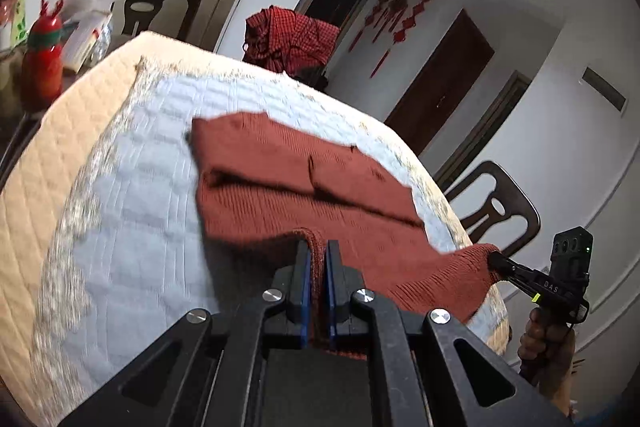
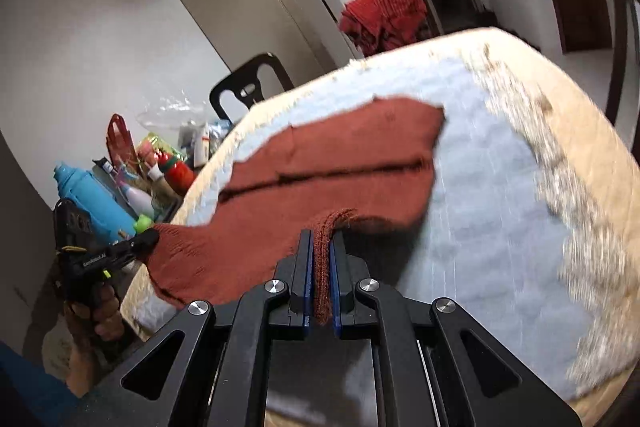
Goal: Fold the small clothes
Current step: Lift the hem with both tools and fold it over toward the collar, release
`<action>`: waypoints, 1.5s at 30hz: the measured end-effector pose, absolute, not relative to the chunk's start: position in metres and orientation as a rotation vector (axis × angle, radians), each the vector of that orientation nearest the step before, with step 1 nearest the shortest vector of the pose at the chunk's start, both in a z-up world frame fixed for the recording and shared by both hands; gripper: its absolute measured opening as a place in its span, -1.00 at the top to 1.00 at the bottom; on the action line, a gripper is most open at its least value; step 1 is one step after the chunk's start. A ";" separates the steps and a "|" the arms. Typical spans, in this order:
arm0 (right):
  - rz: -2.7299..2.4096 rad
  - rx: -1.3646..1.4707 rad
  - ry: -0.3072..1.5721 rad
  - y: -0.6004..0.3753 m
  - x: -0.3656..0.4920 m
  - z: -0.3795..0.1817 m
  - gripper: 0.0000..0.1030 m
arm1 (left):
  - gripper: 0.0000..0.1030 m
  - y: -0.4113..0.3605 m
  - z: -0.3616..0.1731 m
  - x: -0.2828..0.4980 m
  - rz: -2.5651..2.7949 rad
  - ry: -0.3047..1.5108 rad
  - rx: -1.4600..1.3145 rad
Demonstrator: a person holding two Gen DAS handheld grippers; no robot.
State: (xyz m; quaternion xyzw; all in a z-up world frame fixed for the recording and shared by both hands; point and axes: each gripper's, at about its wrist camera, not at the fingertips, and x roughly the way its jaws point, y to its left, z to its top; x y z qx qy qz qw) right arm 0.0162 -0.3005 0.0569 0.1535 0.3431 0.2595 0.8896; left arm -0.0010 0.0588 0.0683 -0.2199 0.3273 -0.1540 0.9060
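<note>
Two layers covering the worktop: a cream quilted cloth underneath and a pale blue quilted mat spreading over its middle. Lying across the mat, a rust-red knitted garment, far part flat with a folded band running across it, near edge lifting off the mat at two corners. Standing beyond the far edge, a dark chair and a second chair at the right side in the left wrist view; sitting behind the worktop, a heap of red checked cloth. Crowding the side surface in the right wrist view, a blue bottle, a red bottle and a clear plastic bag. Gripping the near edge of the garment, the left gripper, fingers pressing together on a bunched fold of knit. Pinching the other near corner in the same way, the right gripper, fingers closing on a ridge of fabric. Wrapping each handle, a hand, partly showing in the opposite view.
</note>
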 end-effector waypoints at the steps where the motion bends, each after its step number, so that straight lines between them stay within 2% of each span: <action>1: 0.537 0.320 0.704 -0.300 0.027 0.060 0.87 | 0.85 0.061 0.070 0.010 -0.317 0.678 -0.463; 14: 0.520 0.392 0.780 -0.290 0.156 0.078 0.87 | 0.85 0.076 0.068 0.137 -0.243 0.779 -0.515; 22: 0.449 0.463 0.919 -0.282 0.236 0.044 0.86 | 0.84 0.095 0.026 0.209 -0.164 0.922 -0.565; 25: 0.407 0.509 0.972 -0.287 0.255 0.027 0.82 | 0.84 0.100 0.011 0.223 -0.151 0.963 -0.595; 26: 0.396 0.528 0.983 -0.290 0.260 0.022 0.73 | 0.83 0.101 0.009 0.225 -0.157 0.965 -0.609; 27: 0.385 0.547 0.984 -0.293 0.263 0.019 0.60 | 0.81 0.102 0.008 0.227 -0.167 0.969 -0.624; 29: 0.372 0.593 0.969 -0.301 0.264 0.017 0.46 | 0.76 0.106 0.009 0.229 -0.177 0.976 -0.652; 31: 0.383 0.629 0.948 -0.308 0.265 0.019 0.45 | 0.39 0.113 0.014 0.229 -0.161 0.945 -0.660; 33: 0.382 0.628 0.925 -0.312 0.265 0.022 0.45 | 0.26 0.122 0.020 0.228 -0.146 0.902 -0.677; 39: 0.389 0.569 0.891 -0.312 0.265 0.031 0.44 | 0.25 0.128 0.028 0.222 -0.119 0.868 -0.629; 42: 0.407 0.519 0.877 -0.308 0.264 0.033 0.43 | 0.03 0.119 0.026 0.221 -0.129 0.881 -0.576; 44: 0.408 0.488 0.869 -0.307 0.265 0.033 0.41 | 0.03 0.113 0.023 0.224 -0.121 0.891 -0.546; 45: 0.404 0.475 0.866 -0.304 0.267 0.033 0.30 | 0.03 0.110 0.021 0.227 -0.125 0.896 -0.539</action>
